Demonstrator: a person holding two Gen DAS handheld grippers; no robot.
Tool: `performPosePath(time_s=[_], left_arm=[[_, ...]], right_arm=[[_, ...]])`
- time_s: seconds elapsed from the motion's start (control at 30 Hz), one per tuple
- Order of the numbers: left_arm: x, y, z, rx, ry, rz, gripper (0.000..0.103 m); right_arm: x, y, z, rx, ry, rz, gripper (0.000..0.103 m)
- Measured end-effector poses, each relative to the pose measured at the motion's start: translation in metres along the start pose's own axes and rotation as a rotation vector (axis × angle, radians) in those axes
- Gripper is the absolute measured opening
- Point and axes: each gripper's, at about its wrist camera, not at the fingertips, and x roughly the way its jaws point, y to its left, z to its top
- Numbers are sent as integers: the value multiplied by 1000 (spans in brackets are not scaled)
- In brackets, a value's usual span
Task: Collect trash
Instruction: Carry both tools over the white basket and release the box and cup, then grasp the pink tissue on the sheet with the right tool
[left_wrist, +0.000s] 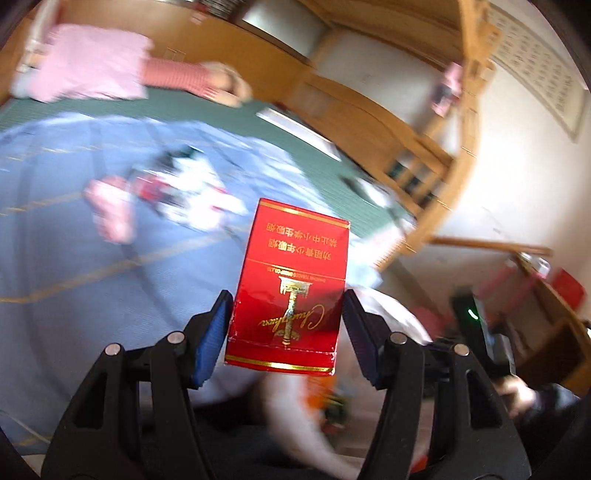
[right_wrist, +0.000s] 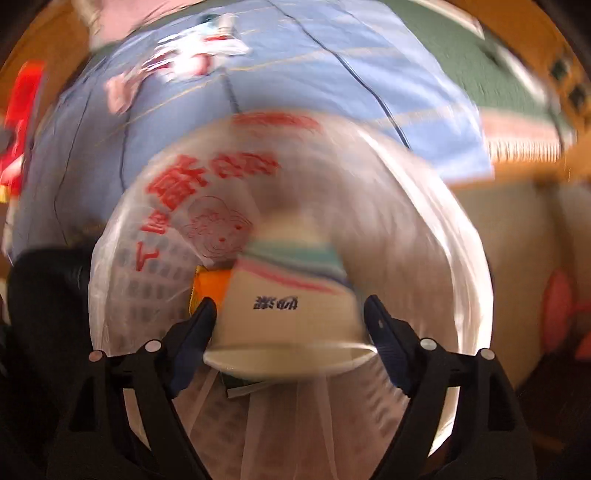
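My left gripper (left_wrist: 287, 306) is shut on a red cigarette pack (left_wrist: 291, 284) with gold lettering, held upright in the air above the bed. My right gripper (right_wrist: 290, 306) is shut on a white paper cup (right_wrist: 291, 317) lying sideways, rim toward the camera. The cup is right above a clear plastic bag (right_wrist: 406, 236) with red print, held open round; an orange wrapper (right_wrist: 210, 286) lies inside it. More litter (left_wrist: 184, 192), white, red and pink, lies blurred on the blue bedspread (left_wrist: 55, 240), also in the right wrist view (right_wrist: 192, 62).
Pink clothing (left_wrist: 92, 62) lies at the far side of the bed. A wooden headboard and cabinets (left_wrist: 388, 122) stand to the right. A wooden side table (left_wrist: 554, 314) holds red items. A person's hand (left_wrist: 517, 395) shows at lower right.
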Motion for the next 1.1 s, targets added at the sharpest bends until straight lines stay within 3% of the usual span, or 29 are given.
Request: performPosePath(time_s=[0.1, 0.17, 0.23, 0.27, 0.3, 0.43, 0.53, 0.6, 0.7, 0.8, 0.87, 0.93, 1.03, 1.1], left_arm=[[24, -30, -14, 48, 82, -134, 61], [41, -50, -25, 86, 147, -207, 62], [59, -67, -38, 113, 236, -277, 74], [63, -70, -44, 120, 258, -285, 85], [68, -76, -49, 132, 281, -283, 87], [61, -67, -44, 109, 240, -280, 89], [34, -30, -13, 13, 121, -250, 90], [10, 2, 8, -79, 10, -158, 90], [-26, 70, 41, -281, -103, 268, 90], [-61, 116, 48, -339, -237, 512, 90], [-78, 142, 40, -389, -278, 652, 90], [-92, 170, 31, -520, -258, 735, 90], [-118, 203, 15, -691, -268, 744, 90], [-127, 215, 9, -752, -271, 774, 90]], right_arm=[[-26, -43, 3, 205, -111, 62, 81], [-48, -65, 7, 300, -199, 52, 81], [-67, -79, 10, 338, -271, 16, 81], [-75, -84, 12, 346, -304, 0, 81], [-79, -86, 13, 349, -325, -4, 82], [-89, -86, 19, 356, -381, 20, 82], [-85, -79, 30, 343, -392, 23, 82], [-83, -63, 42, 297, -389, 32, 82], [-74, -13, 71, 176, -393, 48, 82], [-59, 58, 105, 22, -411, 83, 78], [-43, 115, 130, -93, -421, 85, 77], [-23, 167, 151, -197, -418, 76, 72], [11, 239, 180, -298, -412, 37, 70], [38, 284, 196, -373, -409, -16, 70]])
